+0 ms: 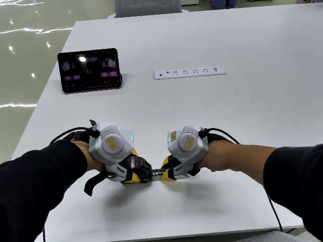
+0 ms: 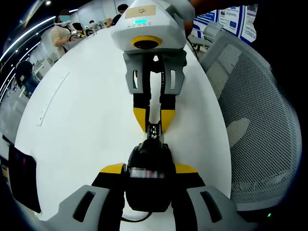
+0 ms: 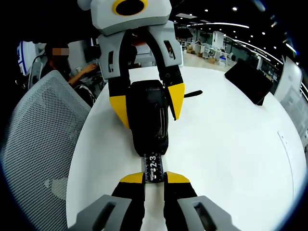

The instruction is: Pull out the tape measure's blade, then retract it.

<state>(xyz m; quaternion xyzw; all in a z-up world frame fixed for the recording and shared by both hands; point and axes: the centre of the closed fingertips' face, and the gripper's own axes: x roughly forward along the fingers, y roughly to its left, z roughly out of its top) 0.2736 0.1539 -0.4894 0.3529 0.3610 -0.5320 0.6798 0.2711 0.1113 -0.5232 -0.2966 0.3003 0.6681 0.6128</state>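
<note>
- Two grippers meet tip to tip near the front edge of the white table (image 1: 242,101), low and central in the head view; a dark-sleeved arm runs back from each.
- The left gripper (image 2: 149,169) is clenched on the tape measure (image 2: 148,185); its yellow-tipped jaws press the black case from both sides; whether the case rests on the tabletop or hangs just above it, I cannot tell.
- The right gripper (image 3: 154,179) is clamped on the blade (image 3: 153,166); its two yellow tips pinch the strip between them, with the printed figures 2 and 3 showing just ahead of the tips.
- A short stretch of blade is out; it runs straight from the case's mouth to the right gripper's tips; the grippers face each other along it, close together.
- A dark tablet (image 1: 90,69) lies toward the far left of the table, its screen lit; a white power strip (image 1: 189,72) lies to its right, well apart from the grippers.
- A grey mesh chair (image 3: 38,144) stands beside the table in both gripper views.
</note>
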